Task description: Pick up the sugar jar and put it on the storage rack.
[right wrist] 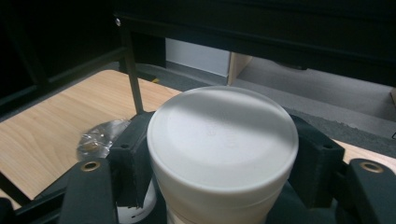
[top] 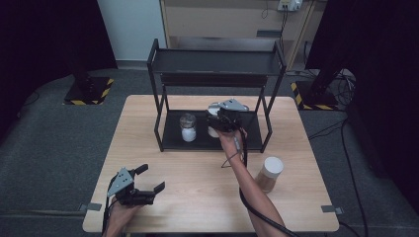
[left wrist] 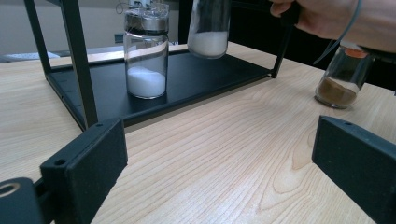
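Note:
A black two-tier rack [top: 216, 63] stands at the back of the wooden table. On its lower shelf [left wrist: 196, 77] stands a glass jar of white powder [top: 188, 127] [left wrist: 145, 56]. My right gripper [top: 216, 121] [right wrist: 224, 156] is shut on a second jar of white powder with a white lid [right wrist: 223, 135] [left wrist: 208, 28], held just right of the first and slightly above the lower shelf. My left gripper [top: 150, 178] [left wrist: 219, 172] rests open near the table's front left corner, with nothing between its jaws.
A jar of brown powder with a white lid [top: 270, 174] [left wrist: 343, 77] stands on the table [top: 197, 173] to the right, in front of the rack. The rack's upper shelf and front posts [left wrist: 77, 60] close in the lower shelf.

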### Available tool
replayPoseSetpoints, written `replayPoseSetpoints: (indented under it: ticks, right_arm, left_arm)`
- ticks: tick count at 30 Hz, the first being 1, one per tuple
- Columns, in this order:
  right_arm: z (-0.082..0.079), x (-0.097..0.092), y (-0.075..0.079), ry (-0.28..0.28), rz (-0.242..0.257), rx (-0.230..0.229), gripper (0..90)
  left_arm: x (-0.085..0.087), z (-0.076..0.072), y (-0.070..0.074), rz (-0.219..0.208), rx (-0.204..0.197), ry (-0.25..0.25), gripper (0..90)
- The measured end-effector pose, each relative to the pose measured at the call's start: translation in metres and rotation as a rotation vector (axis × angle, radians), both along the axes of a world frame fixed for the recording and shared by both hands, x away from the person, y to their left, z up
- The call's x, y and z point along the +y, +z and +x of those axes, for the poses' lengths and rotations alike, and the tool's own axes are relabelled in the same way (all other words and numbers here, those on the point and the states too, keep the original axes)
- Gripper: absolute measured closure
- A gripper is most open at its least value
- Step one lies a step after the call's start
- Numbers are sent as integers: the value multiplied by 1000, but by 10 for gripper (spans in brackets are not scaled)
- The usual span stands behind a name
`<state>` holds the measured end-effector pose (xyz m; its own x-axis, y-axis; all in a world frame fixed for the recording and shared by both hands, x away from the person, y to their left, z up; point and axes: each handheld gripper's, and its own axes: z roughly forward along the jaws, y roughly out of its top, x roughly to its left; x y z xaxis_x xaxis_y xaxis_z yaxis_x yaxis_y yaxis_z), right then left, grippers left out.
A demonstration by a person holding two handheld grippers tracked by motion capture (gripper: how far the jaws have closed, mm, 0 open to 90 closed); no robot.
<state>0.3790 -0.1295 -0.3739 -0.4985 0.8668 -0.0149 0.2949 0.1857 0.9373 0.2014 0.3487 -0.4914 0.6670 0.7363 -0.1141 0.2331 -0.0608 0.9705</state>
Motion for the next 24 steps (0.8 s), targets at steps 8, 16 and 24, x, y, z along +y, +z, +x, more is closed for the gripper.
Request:
replayPoseSetpoints:
  ticks: [8,16,24]
  right_arm:
    - [11,5,-11,-6,-11,24,336]
    - [15,8,-20,-6,-7,49,336]
    - [17,9,-27,-8,-9,59,336]
  left_arm:
    - [0,0,0,-1,-1,0,20]
    - [0,0,0,-1,0,-1,20]
    - [0,0,0,-2,-1,-1,20]
